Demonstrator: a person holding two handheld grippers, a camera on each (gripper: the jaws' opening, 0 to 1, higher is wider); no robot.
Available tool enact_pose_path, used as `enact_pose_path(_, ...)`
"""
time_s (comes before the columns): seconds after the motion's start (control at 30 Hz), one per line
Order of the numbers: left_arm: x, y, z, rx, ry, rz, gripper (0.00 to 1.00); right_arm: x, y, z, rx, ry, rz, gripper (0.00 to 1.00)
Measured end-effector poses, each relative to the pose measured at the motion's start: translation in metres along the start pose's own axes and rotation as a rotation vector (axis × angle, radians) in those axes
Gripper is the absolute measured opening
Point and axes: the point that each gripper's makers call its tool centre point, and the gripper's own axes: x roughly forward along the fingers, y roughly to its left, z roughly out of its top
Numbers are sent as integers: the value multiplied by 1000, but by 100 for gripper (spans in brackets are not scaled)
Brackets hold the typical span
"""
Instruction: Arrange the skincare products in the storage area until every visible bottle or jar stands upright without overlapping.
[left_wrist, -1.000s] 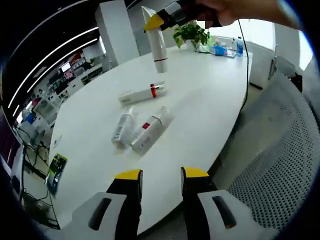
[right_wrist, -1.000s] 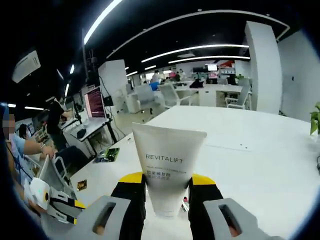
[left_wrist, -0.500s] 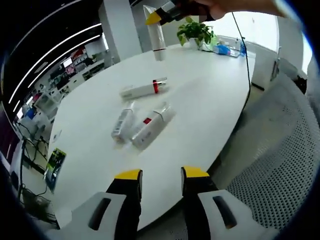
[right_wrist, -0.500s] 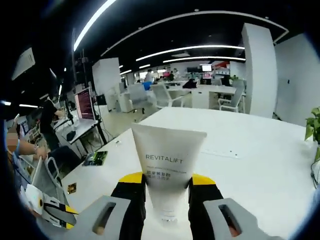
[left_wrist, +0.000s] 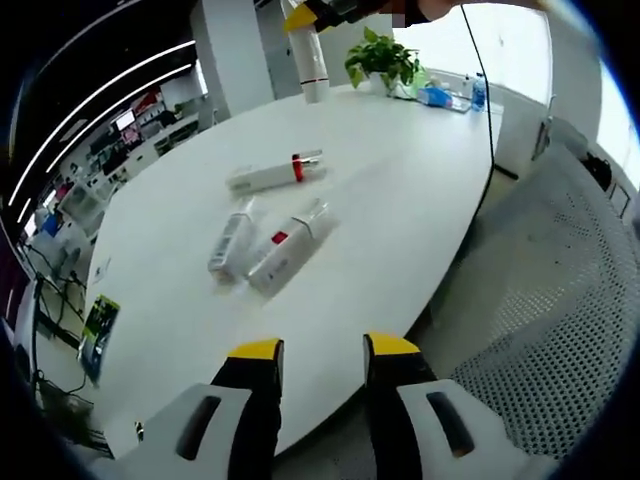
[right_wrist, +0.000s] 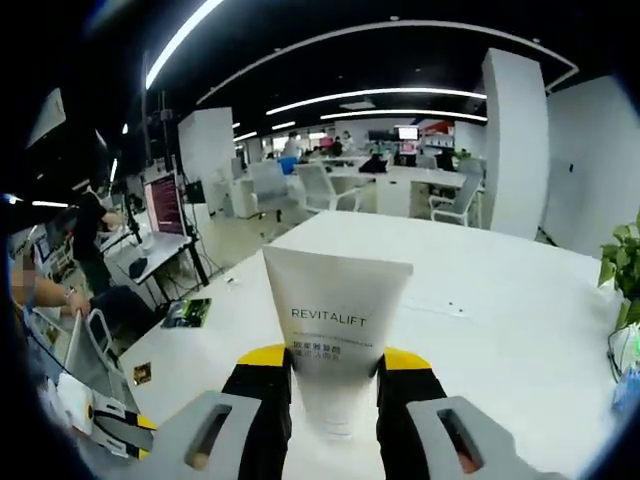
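Observation:
Three skincare products lie flat on the white table (left_wrist: 400, 190): a white tube with a red band (left_wrist: 270, 174), a clear bottle (left_wrist: 231, 243) and a white bottle with a red label (left_wrist: 284, 251) touching side by side. My right gripper (left_wrist: 312, 12) hangs high above the table's far side, shut on a white tube (left_wrist: 314, 62). In the right gripper view that tube, printed REVITALIFT (right_wrist: 335, 320), stands between the jaws of my right gripper (right_wrist: 335, 368). My left gripper (left_wrist: 318, 352) hovers off the table's near edge, open and holding nothing.
A potted plant (left_wrist: 381, 60) and small bottles (left_wrist: 452, 95) stand at the table's far end. A mesh chair (left_wrist: 560, 310) is at the right. A cable (left_wrist: 487, 110) hangs down from the right gripper. A green packet (left_wrist: 97, 327) lies at the left edge. Desks and chairs (right_wrist: 330, 185) stand beyond.
The right gripper has carried the white tube higher and farther away in the left gripper view. The lying products have not moved; both cameras shifted slightly.

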Motion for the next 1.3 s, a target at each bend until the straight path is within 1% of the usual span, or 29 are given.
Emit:
enact_pose_path(0.07, 1, 2, -2, -7, 13, 8, 27, -3, 1, 3, 3, -15, 11, 25)
enact_pose_path(0.13, 1, 6, -4, -16, 22, 24, 27, -7, 5, 7, -11, -38, 42, 25)
enact_pose_path(0.2, -3, 8, 1, -41, -6, 28, 26, -10, 5, 6, 0, -51, 56, 25)
enact_pose_path(0.23, -5, 9, 8, -40, -45, 38, 24, -11, 7, 4, 7, -53, 78, 25)
enact_pose_path(0.27, -6, 12, 10, -32, -52, 48, 23, -13, 8, 3, 12, -52, 94, 25)
enact_pose_path(0.37, -5, 15, 5, -65, -29, 58, 26, -16, 9, -1, 1, -61, 132, 25)
enact_pose_path(0.47, -5, 14, 5, -58, -28, 60, 25, -23, 6, -3, -3, -65, 144, 25)
enact_pose_path(0.6, -4, 13, 5, -62, -26, 49, 22, -30, 0, -5, 9, -61, 135, 25)
enact_pose_path(0.67, -4, 11, 6, -56, -34, 42, 22, -33, -4, -4, 2, -68, 118, 25)
enact_pose_path(0.73, -2, 7, 4, -64, -20, 16, 23, -35, -10, -7, 39, -59, 82, 25)
enact_pose_path(0.8, 0, 1, 0, -79, 4, -19, 25, -35, -11, -8, 45, -61, 77, 25)
enact_pose_path(0.87, -1, 0, 5, -65, -25, -23, 25, -34, -12, -11, 37, -44, 50, 25)
enact_pose_path(0.97, -3, -1, 8, -78, -39, -28, 26, -34, -14, -12, 17, -43, 22, 25)
enact_pose_path(1.1, -2, -2, 7, -74, -35, -30, 25, -32, -15, -9, 13, -42, -14, 25)
enact_pose_path(1.2, -2, -2, 7, -70, -35, -28, 24, -29, -15, -6, 31, -49, -25, 25)
enact_pose_path(1.3, -2, -1, 6, -60, -29, -15, 22, -25, -14, -3, 19, -52, -30, 25)
